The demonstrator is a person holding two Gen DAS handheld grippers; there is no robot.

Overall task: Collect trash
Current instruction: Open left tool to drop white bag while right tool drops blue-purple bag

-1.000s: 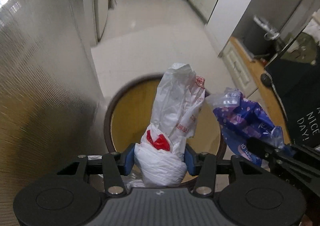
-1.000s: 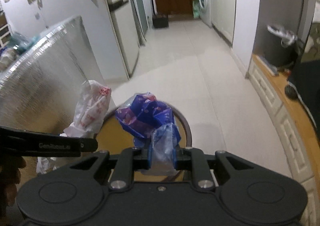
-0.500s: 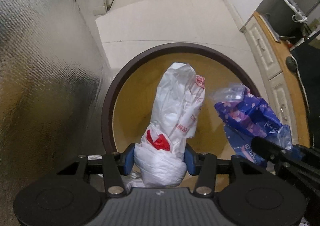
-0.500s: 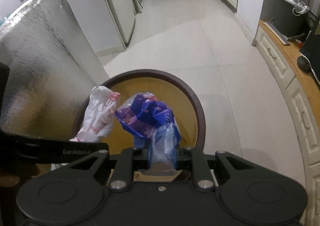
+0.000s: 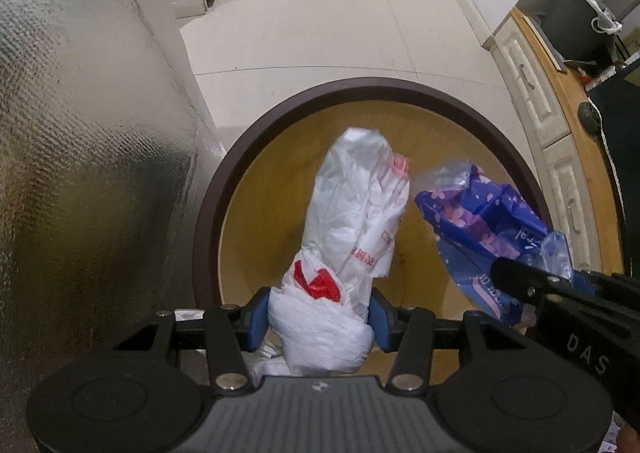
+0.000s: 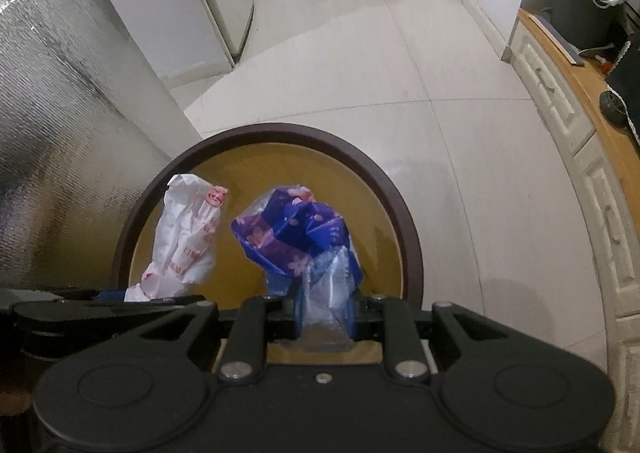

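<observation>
The left gripper [image 5: 318,319] is clamped on a crumpled white bag [image 5: 352,229] with red print, its blue pads [image 5: 256,319] pressing the bag's bunched lower end from both sides. The bag sticks out ahead of the fingers, above the open mouth of a round bin [image 5: 208,213] with a dark brown rim and yellow inside. Just to its right, the right gripper [image 6: 324,313] grips a blue flowered wrapper [image 6: 296,237] by its clear plastic end, and this too hangs over the bin's opening. The two pieces of trash sit side by side, near each other but apart. A silver foil-covered panel [image 5: 80,133] stands beside the bin on the left, and pale floor tiles [image 6: 360,73] stretch beyond it.
</observation>
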